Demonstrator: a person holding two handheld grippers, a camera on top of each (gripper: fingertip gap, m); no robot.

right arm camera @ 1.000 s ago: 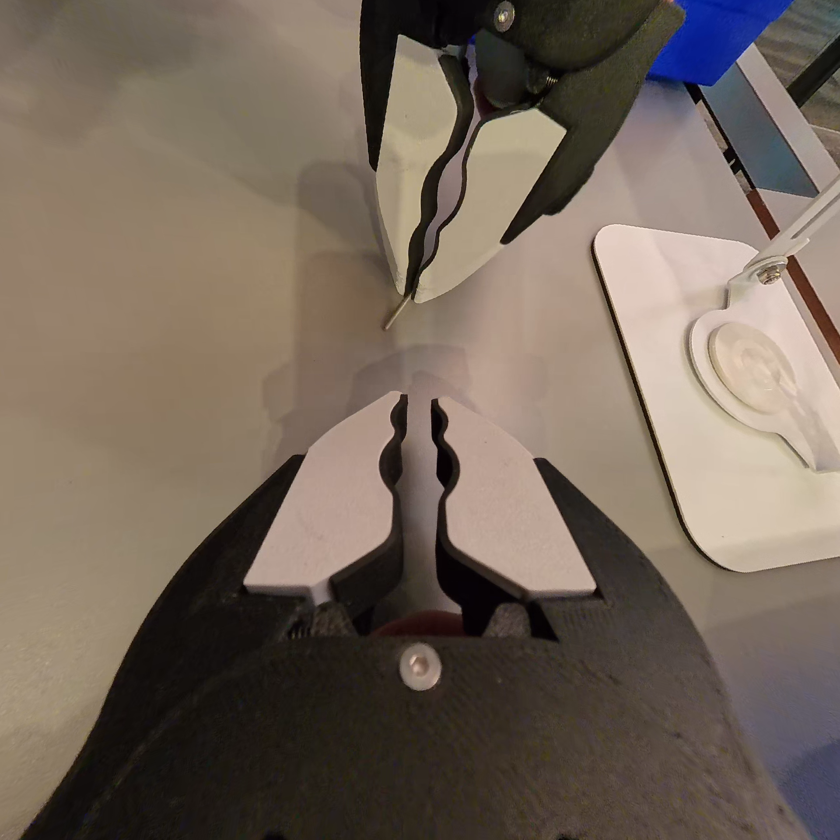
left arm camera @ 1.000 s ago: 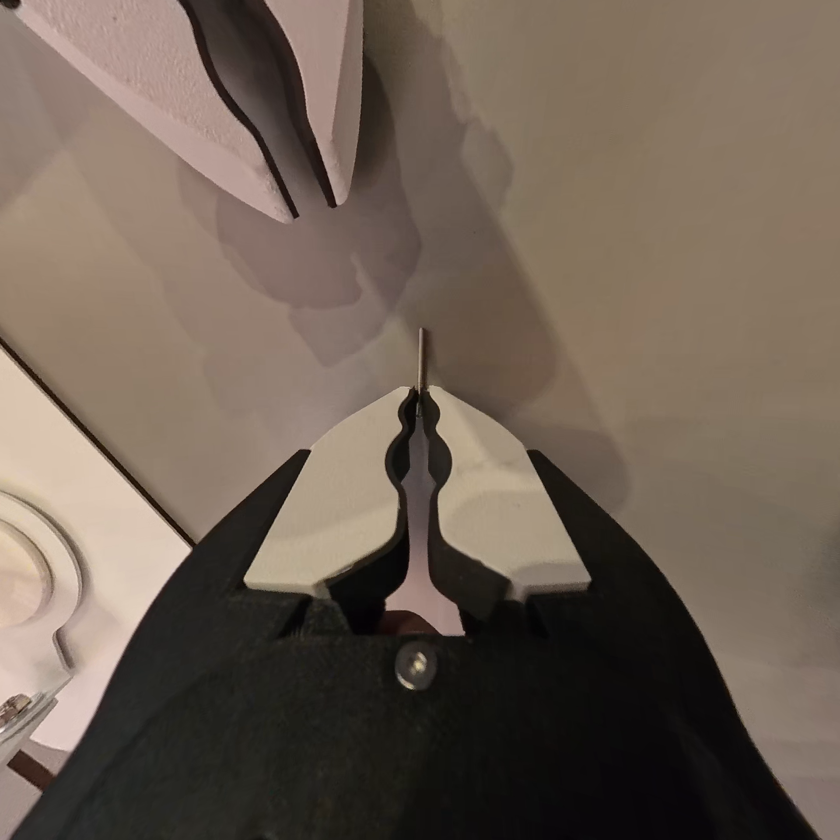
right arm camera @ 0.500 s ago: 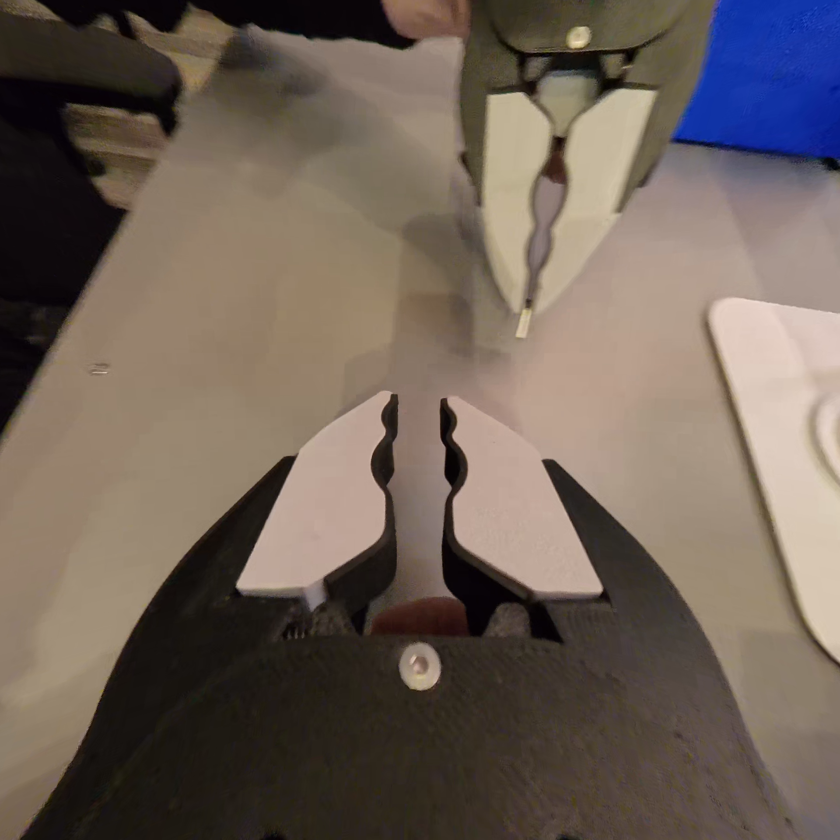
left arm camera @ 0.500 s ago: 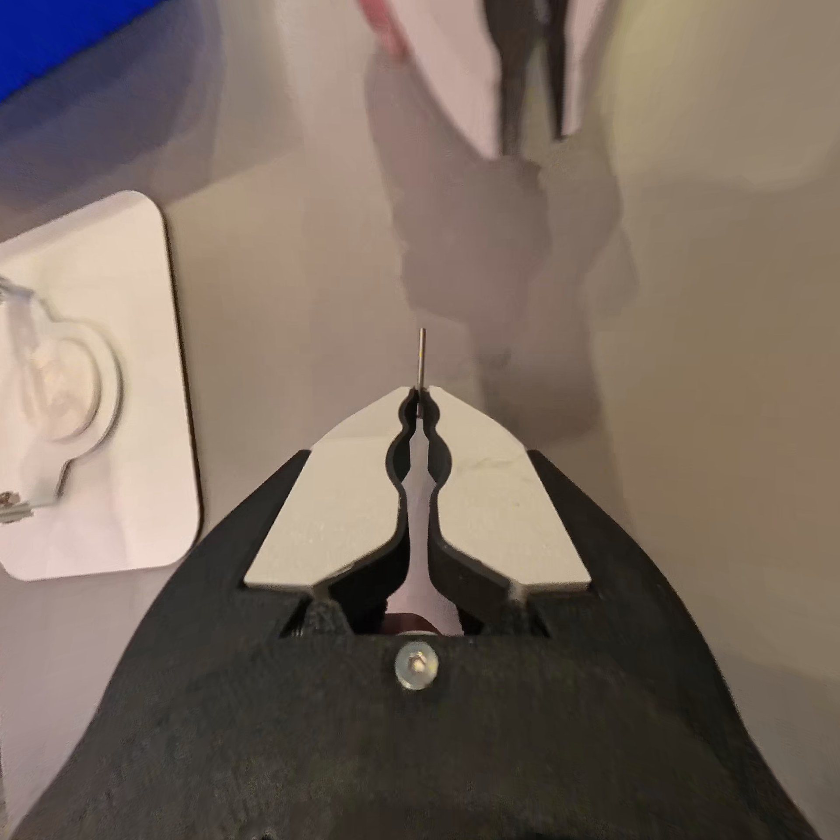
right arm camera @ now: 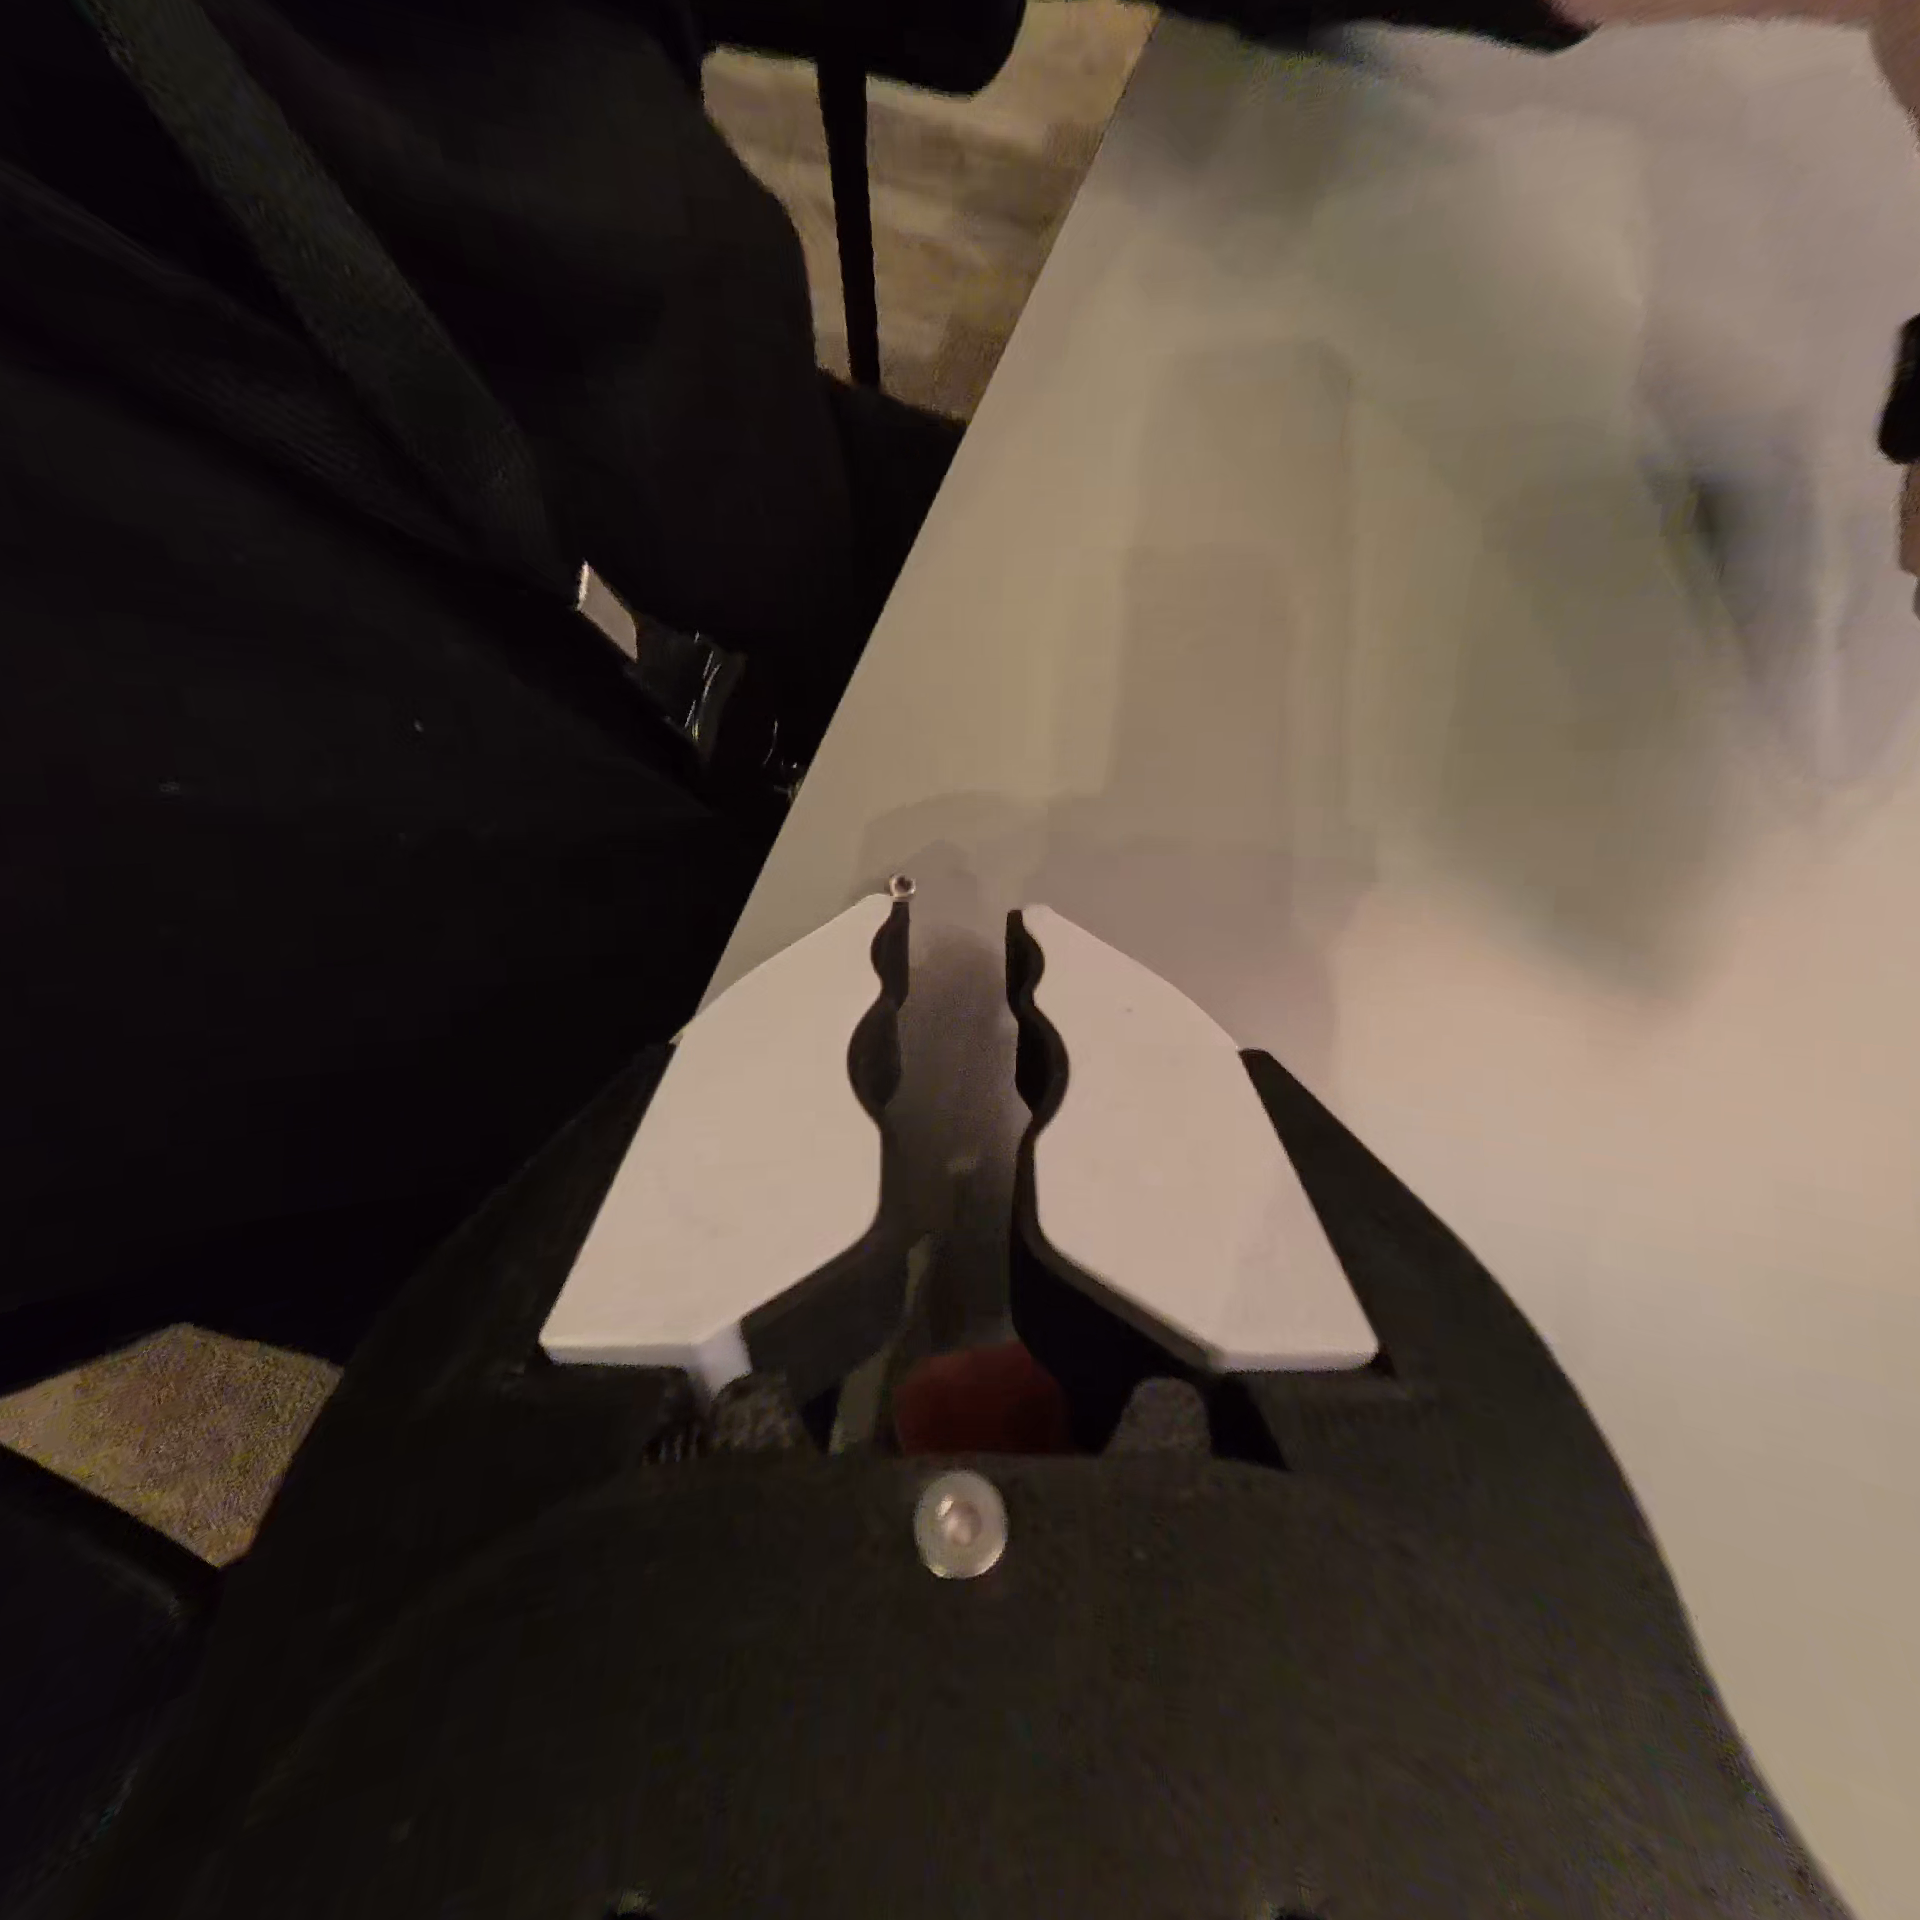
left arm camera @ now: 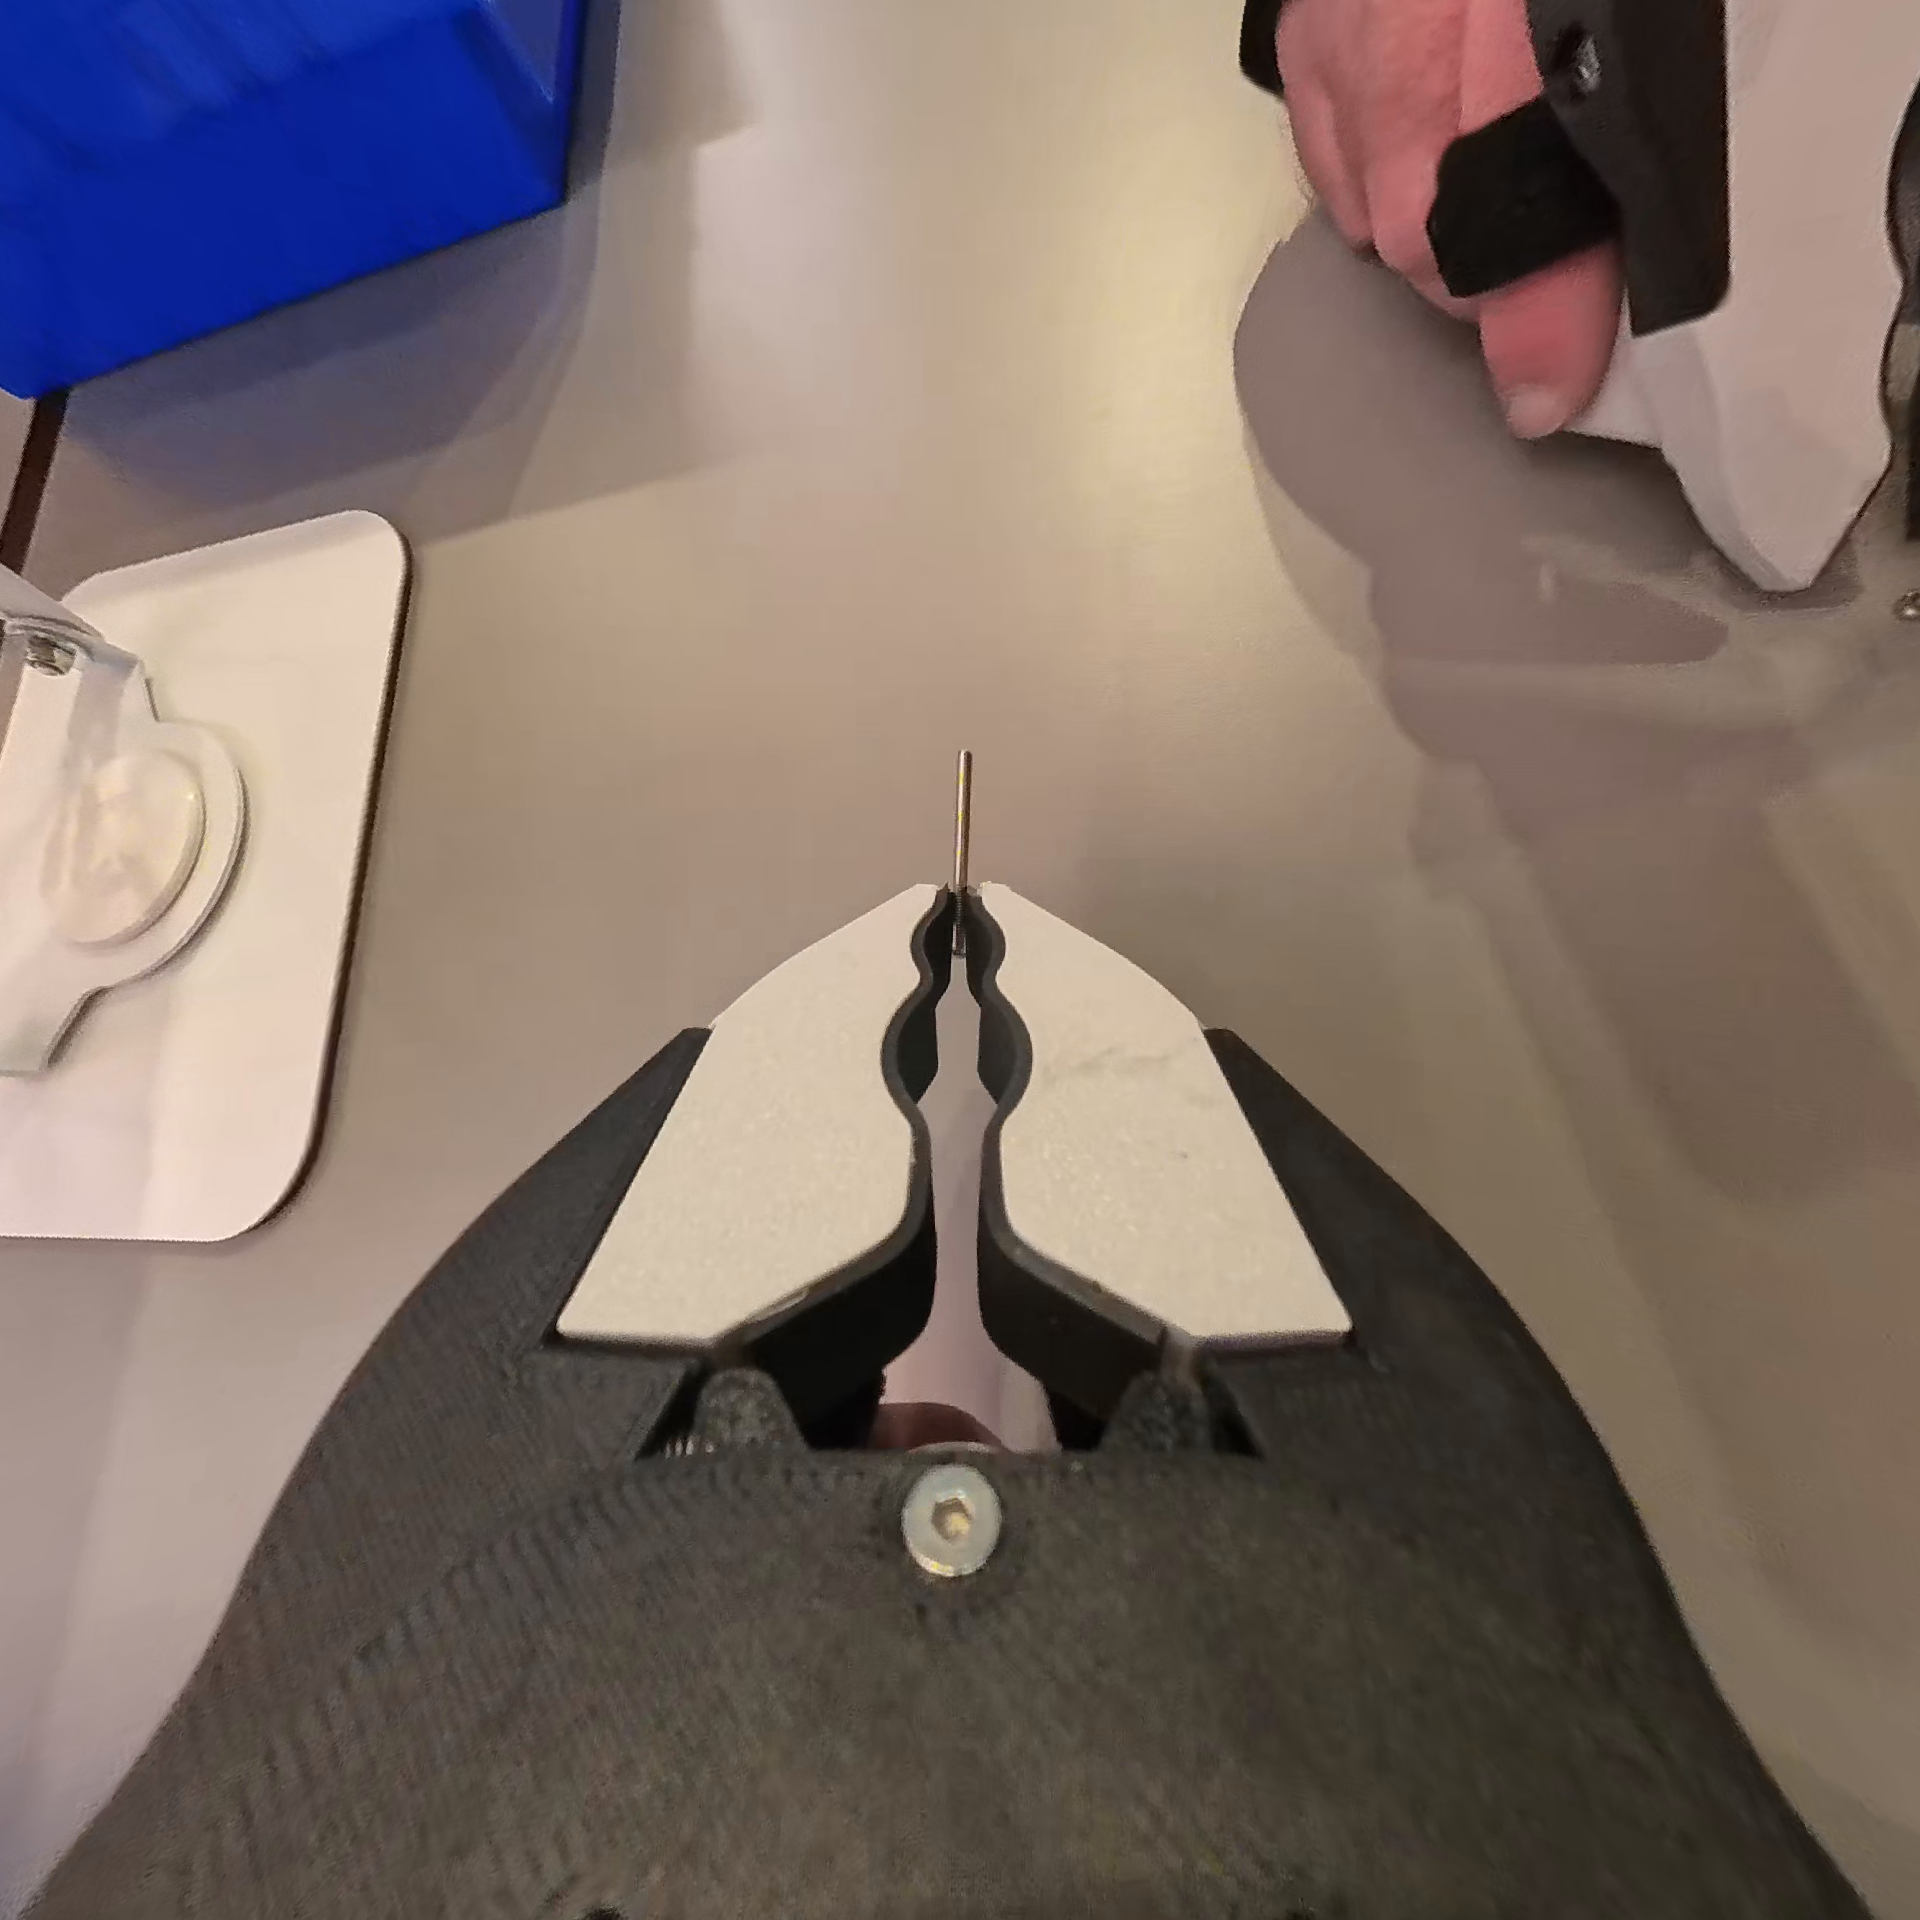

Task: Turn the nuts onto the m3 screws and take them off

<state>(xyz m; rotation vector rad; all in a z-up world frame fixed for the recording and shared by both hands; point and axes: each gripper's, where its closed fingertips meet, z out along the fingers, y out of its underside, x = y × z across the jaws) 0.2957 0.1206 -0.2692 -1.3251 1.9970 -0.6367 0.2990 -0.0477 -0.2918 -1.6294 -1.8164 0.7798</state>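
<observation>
My left gripper (left arm camera: 961,896) is shut on a thin metal m3 screw (left arm camera: 963,821), which sticks straight out past the fingertips above the grey table (left arm camera: 935,468). My right gripper (right arm camera: 958,912) is open and empty, low over the table near its left edge. A small metal nut (right arm camera: 901,885) lies on the table just ahead of its left fingertip. In the left wrist view, a hand (left arm camera: 1382,177) holds the right gripper at the upper right, its white finger (left arm camera: 1714,457) pointing down next to a small metal piece (left arm camera: 1910,608) at the frame edge.
A white board (left arm camera: 312,831) carrying a clear plastic mount (left arm camera: 114,831) lies at the left of the table, with a blue box (left arm camera: 260,156) behind it. The table edge (right arm camera: 935,520) runs diagonally, with a person's dark clothing (right arm camera: 364,520) beyond it.
My right gripper has swung away from the left gripper toward the table edge and the nut, and opened wider. My left gripper has turned, still holding the screw.
</observation>
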